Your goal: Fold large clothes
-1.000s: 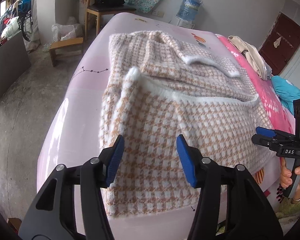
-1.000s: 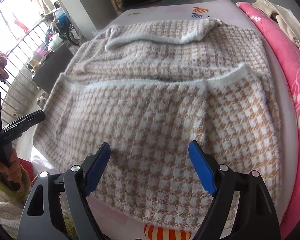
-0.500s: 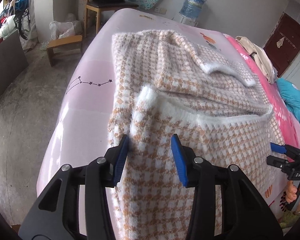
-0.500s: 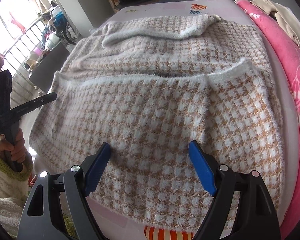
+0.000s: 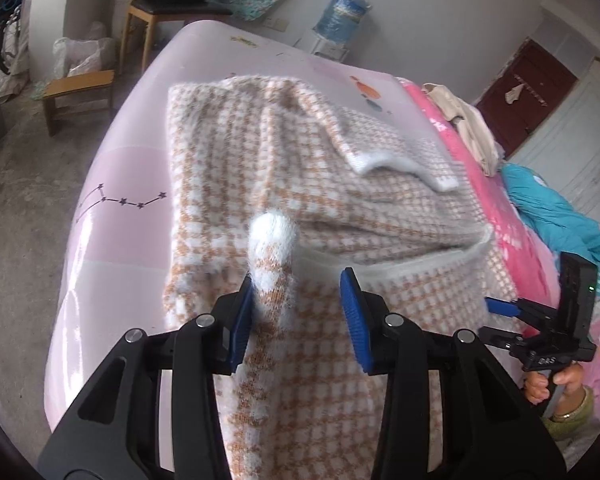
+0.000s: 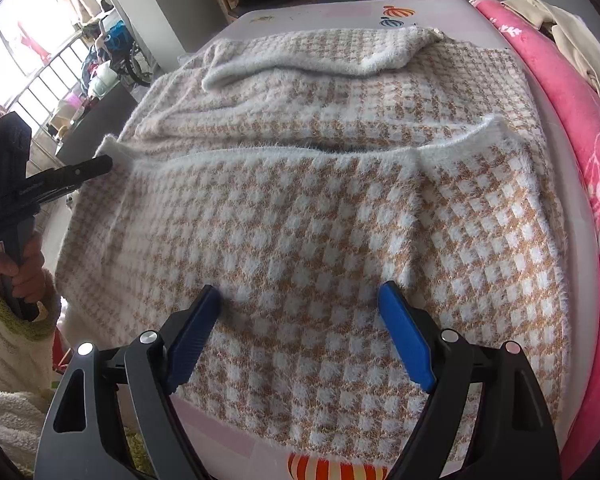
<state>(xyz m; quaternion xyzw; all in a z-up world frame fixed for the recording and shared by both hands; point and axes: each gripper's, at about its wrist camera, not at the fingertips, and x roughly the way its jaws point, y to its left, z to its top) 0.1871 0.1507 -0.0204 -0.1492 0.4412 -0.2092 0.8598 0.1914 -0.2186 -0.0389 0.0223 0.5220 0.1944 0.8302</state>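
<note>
The sweater lies spread on the bed. A blanket lies along its right side. A chair stands behind the bed, and a stool on the floor, left.

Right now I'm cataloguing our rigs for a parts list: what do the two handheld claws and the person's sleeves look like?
Both the left claw and the right claw have black angular plastic arms with silver pivot bolts and ribbed blue finger pads. The right claw's black body carries a small green light and white lettering that is too small to read. The sleeve is fluffy cream knit with a green cuff.
</note>
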